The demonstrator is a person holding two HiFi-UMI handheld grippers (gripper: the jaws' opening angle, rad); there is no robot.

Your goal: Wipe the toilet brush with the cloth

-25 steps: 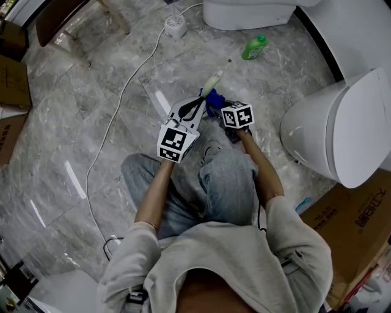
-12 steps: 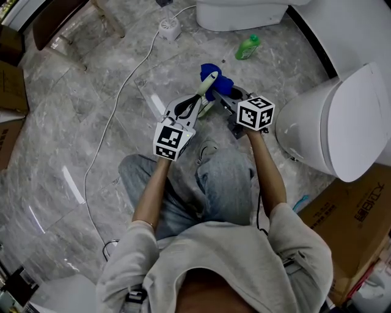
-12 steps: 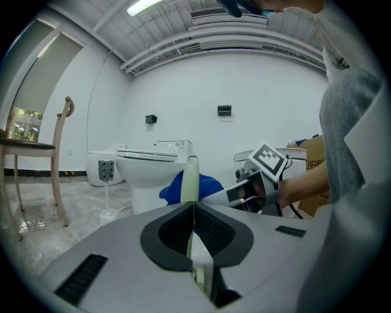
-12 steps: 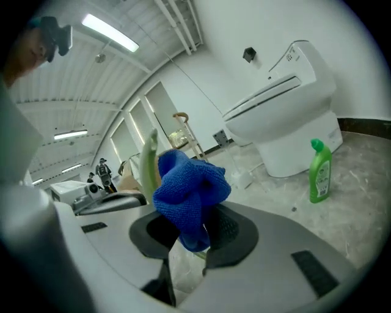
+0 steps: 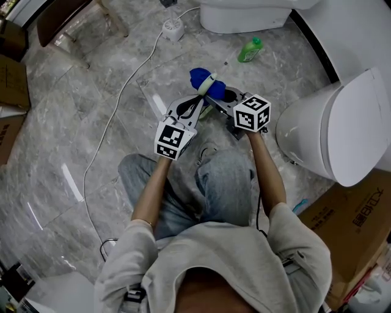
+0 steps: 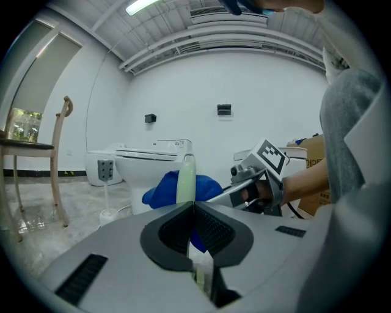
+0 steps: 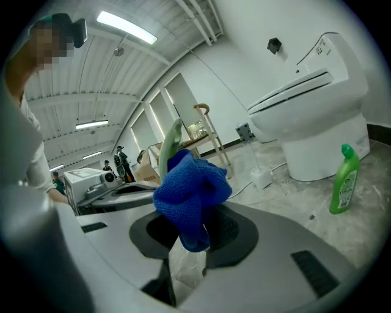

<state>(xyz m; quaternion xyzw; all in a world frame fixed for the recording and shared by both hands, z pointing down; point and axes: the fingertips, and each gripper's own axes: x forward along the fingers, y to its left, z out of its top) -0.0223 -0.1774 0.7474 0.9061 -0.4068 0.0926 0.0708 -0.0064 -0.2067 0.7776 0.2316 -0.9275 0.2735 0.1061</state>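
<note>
My left gripper [image 5: 194, 109] is shut on the pale green handle of the toilet brush [image 5: 209, 82], which sticks up between its jaws [image 6: 186, 177]. My right gripper [image 5: 225, 98] is shut on a blue cloth [image 5: 201, 79], bunched around the brush handle [image 7: 168, 143]. In the right gripper view the cloth [image 7: 192, 192] hangs from the jaws and presses against the handle. In the left gripper view the cloth [image 6: 165, 186] sits behind the handle, with the right gripper [image 6: 259, 174] just to its right. The brush's head is hidden.
A green bottle [image 5: 250, 49] stands on the marble floor near a white toilet [image 5: 244, 13]. Another toilet [image 5: 342, 128] is at the right. A white brush holder [image 5: 173, 27] with a cable, a chair [image 5: 61, 21] and cardboard boxes [image 5: 354, 226] surround me.
Both grippers rose together with the brush. The blue cloth slid along the handle toward its far end and now wraps the upper part.
</note>
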